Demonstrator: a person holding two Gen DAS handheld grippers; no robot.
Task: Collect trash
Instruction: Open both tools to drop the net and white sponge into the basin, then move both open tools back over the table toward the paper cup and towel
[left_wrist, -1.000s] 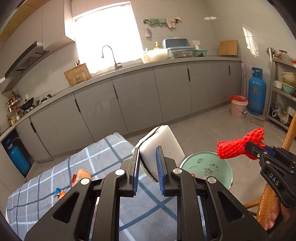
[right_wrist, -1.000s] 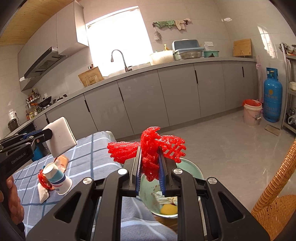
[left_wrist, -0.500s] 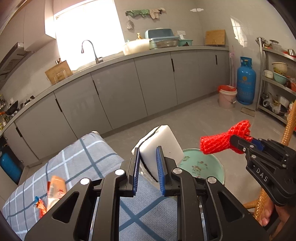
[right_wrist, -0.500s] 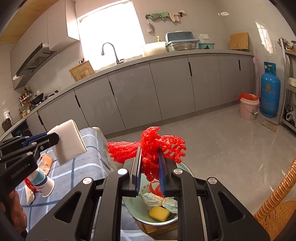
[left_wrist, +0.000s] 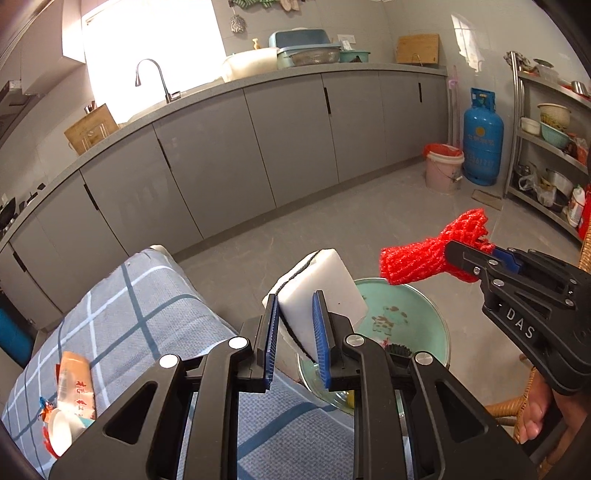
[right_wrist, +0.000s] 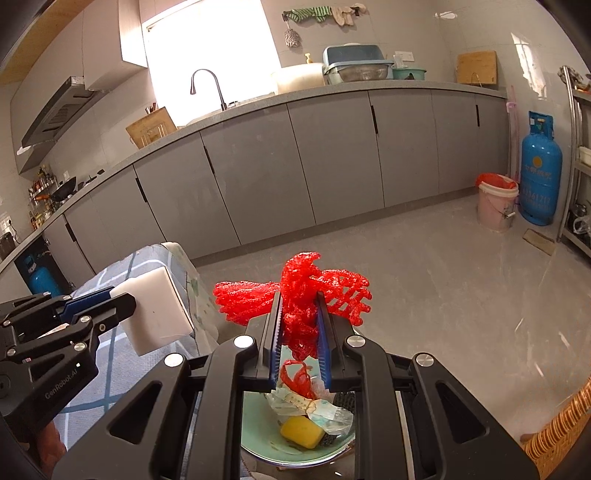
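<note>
Red net (right_wrist: 295, 306), white foam block (left_wrist: 321, 288), green basin (left_wrist: 413, 325), blue-checked cloth (left_wrist: 147, 317).

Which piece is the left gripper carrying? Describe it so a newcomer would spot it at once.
Start at the blue-and-white checked tablecloth, then go to its far corner, where the green basin sits just past the edge. There the left gripper holds a white foam block, smooth and rectangular with a dark edge line, unlike the crumpled red mesh netting in the right gripper.

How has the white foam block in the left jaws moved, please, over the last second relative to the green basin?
Yes. The white foam block has moved off the checked tablecloth rightward toward the green basin.
</note>
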